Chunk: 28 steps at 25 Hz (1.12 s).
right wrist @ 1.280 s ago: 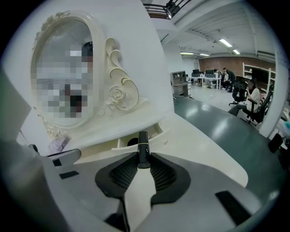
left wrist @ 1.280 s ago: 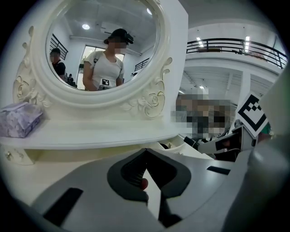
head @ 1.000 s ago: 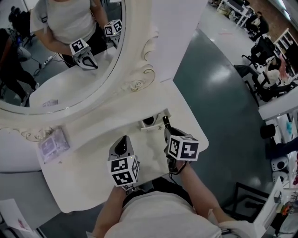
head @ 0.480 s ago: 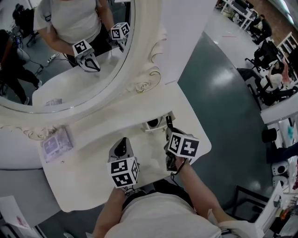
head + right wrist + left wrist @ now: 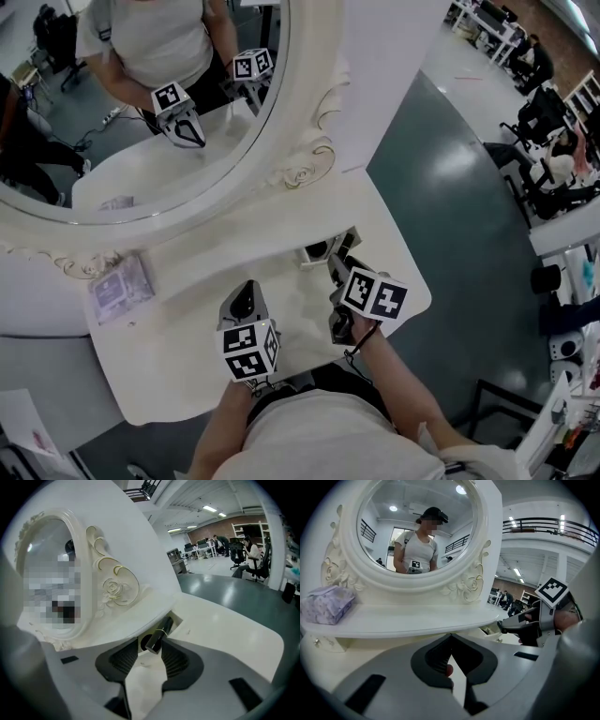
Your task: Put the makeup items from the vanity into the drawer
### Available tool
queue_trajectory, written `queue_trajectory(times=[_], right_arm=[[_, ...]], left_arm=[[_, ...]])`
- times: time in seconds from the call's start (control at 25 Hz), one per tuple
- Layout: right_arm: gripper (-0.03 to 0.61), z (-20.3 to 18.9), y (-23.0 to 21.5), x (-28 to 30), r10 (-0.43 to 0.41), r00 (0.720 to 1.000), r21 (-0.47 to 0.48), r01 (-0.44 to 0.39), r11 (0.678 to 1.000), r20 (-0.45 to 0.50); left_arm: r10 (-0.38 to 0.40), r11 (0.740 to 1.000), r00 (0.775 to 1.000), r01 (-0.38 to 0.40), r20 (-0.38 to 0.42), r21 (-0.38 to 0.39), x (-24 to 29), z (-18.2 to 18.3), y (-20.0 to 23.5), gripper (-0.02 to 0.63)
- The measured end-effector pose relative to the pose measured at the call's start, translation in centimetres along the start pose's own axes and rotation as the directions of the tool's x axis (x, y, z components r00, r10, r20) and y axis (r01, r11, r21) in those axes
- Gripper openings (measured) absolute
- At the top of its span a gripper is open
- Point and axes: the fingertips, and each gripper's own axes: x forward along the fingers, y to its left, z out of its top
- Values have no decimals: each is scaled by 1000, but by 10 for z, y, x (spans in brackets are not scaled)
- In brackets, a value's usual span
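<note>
A small drawer (image 5: 317,251) stands pulled out of the white vanity (image 5: 187,375), under its shelf. A black makeup tube (image 5: 155,638) slants into this drawer (image 5: 174,618); its near end lies between the jaws of my right gripper (image 5: 151,645). Those jaws have just been opening and stand open, with a gap beside the tube (image 5: 344,244). My right gripper (image 5: 336,267) hovers right at the drawer's front. My left gripper (image 5: 246,298) hangs over the tabletop left of it, jaws shut (image 5: 451,637) tip to tip; a small pinkish bit shows behind the pads.
A purple packet (image 5: 120,286) lies on the vanity shelf at the left (image 5: 328,604). The oval mirror (image 5: 141,112) rises behind it and reflects the person and both grippers. Right of the vanity is grey floor (image 5: 450,187), with desks and seated people far off.
The right gripper has rolled a little at the drawer, and the black tube now slants down into the drawer. The left gripper has scarcely shifted.
</note>
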Motion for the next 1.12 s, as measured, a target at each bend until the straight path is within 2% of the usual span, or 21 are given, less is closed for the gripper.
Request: queue_trajectory(times=[0.2, 0.6, 1.12], right_arm=[[164, 2, 15, -2, 51, 998, -25, -51, 998, 25], [166, -4, 13, -6, 31, 999, -44, -30, 999, 19], [164, -12, 20, -26, 43, 998, -57, -41, 998, 34]], left_arm=[[8, 1000, 1000, -8, 2, -9, -4, -1, 3, 3], [17, 1000, 1000, -17, 11, -16, -10, -2, 8, 3], [27, 999, 999, -26, 40, -22, -33, -5, 10, 3]])
